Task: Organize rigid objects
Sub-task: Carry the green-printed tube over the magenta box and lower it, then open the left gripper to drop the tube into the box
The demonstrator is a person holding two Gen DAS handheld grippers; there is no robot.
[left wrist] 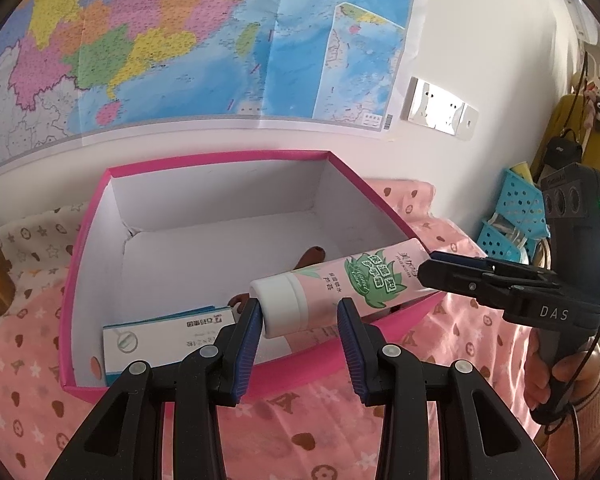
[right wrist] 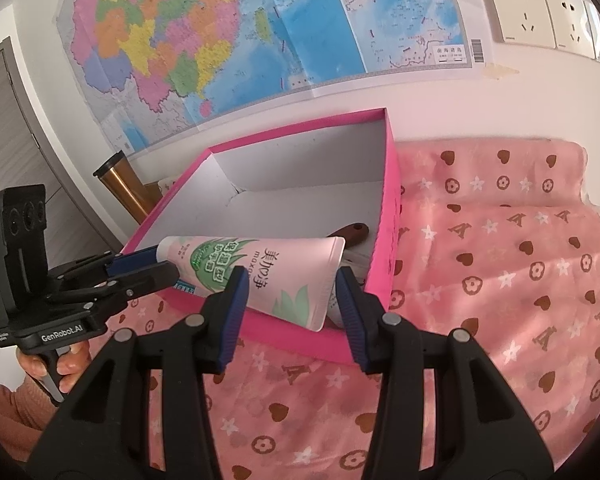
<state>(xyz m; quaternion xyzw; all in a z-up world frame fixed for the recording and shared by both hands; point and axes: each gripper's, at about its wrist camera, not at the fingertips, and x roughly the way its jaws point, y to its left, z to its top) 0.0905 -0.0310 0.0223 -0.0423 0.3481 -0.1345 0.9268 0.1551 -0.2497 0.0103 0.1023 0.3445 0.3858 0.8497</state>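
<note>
Evidently for a handover, the pink tube (left wrist: 332, 284) hung over the pink box (left wrist: 220, 168): right gripper (left wrist: 428, 270) clamped on its crimped tail, left gripper (left wrist: 298, 322) spread apart around its white cap, not yet squeezing.

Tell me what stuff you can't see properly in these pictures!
- Brown handle, right wrist view: the hand cream tube covers the rest, so what it belongs to is unknown.
- White carton in the pink box, left wrist view: a finger of the left gripper hides one end, and its print is too small to read.
- Left gripper's grip on the tube's cap: unclear in both views.
</note>
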